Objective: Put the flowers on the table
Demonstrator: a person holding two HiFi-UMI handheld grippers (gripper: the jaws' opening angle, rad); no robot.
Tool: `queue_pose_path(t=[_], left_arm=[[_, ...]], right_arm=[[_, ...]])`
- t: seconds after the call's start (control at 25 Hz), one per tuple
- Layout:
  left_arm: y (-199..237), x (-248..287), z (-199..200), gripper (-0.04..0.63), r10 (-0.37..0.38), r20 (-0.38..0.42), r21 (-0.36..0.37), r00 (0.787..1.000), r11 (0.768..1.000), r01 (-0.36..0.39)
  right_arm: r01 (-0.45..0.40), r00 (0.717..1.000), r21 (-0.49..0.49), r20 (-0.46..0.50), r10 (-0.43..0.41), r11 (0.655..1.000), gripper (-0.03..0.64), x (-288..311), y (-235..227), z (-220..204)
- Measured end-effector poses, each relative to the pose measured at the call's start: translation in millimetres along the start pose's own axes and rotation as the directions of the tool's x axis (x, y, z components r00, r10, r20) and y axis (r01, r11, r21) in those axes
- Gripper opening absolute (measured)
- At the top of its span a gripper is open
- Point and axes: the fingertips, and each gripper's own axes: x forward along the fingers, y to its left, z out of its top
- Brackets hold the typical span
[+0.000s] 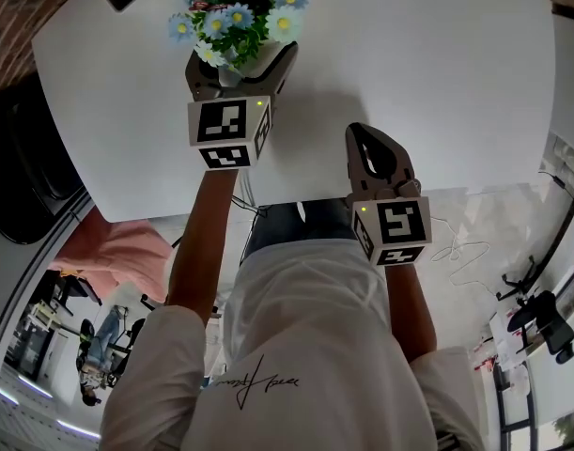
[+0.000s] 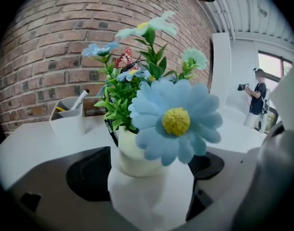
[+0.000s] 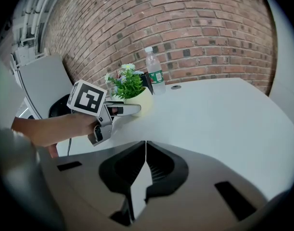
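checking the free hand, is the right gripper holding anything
No, the right gripper has its jaws closed together on nothing above the white table.

White table (image 1: 437,83), rounded edge, top plain and matte; brick wall close behind its far side.

On it, as I logged it:
- Flower pot (image 1: 253,62), cream, at the far left of the top. I could not tell from any view whether its base touched the surface.
- Pen holder (image 2: 67,121), white and open-topped, far left, near the pot but apart from it.
- Water bottle (image 3: 155,76), clear with a green label, upright, just beyond the pot in the right gripper view.
- Small round grey disc (image 3: 175,86), to the right of the bottle; I could not identify it.
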Motion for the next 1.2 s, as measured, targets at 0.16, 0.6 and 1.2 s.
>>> queue_pose_path(t=[0.16,0.6,1.2], left_arm=[[1,-5,-7,0.494,-0.011,-0.02,-0.022,1.0,1.0,0.01],[-11,-40,-2,0.438,-0.03,-0.007,-0.064,1.0,0.998,0.03],[-37,-106,10,0.267,-0.073,0.043,-0.084,0.996,0.994,0.076]], right_arm=[[-0.007,1.0,-0.009,0.004,0.007,1.0,0.026,-3,6,1],[-0.021,0.999,-0.012,0.038,0.021,1.0,0.026,-17,23,16],[-0.046,0.992,-0.014,0.117,0.047,0.999,0.026,-47,49,37]])
